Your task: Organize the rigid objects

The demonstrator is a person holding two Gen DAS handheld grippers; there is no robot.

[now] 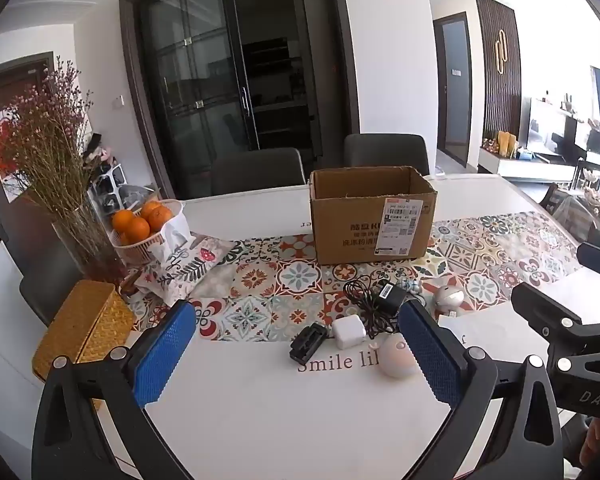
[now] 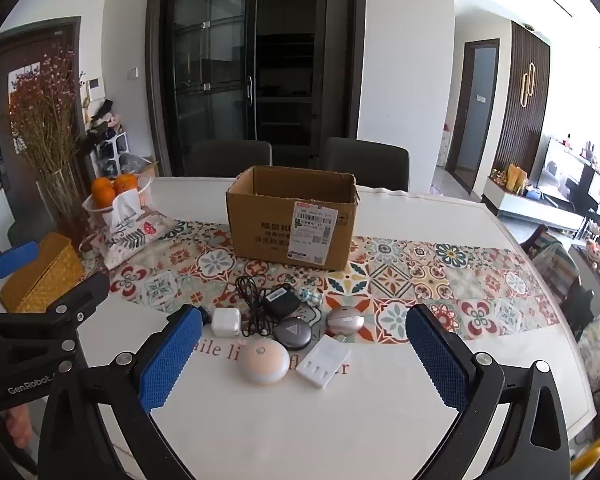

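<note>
An open cardboard box point(image 1: 374, 216) point(image 2: 294, 220) stands on the patterned runner. In front of it lie small items: a black adapter with cord point(image 1: 388, 296) point(image 2: 280, 300), a white charger cube point(image 1: 348, 332) point(image 2: 226, 322), a black clip-like piece point(image 1: 308, 342), a pale round light point(image 2: 264, 360) point(image 1: 396, 356), a grey round disc point(image 2: 292, 332), a pinkish round device point(image 2: 345, 319) point(image 1: 448, 298) and a white flat holder point(image 2: 324, 364). My left gripper point(image 1: 296, 354) is open and empty above the table's near edge. My right gripper point(image 2: 304, 354) is open and empty, just short of the items.
A basket of oranges point(image 1: 144, 224), a fabric tissue pouch point(image 1: 180, 264), a vase of dried flowers point(image 1: 60, 184) and a yellow woven box point(image 1: 84, 328) stand at the left. Two chairs point(image 2: 364, 160) are behind the table point(image 2: 300, 420).
</note>
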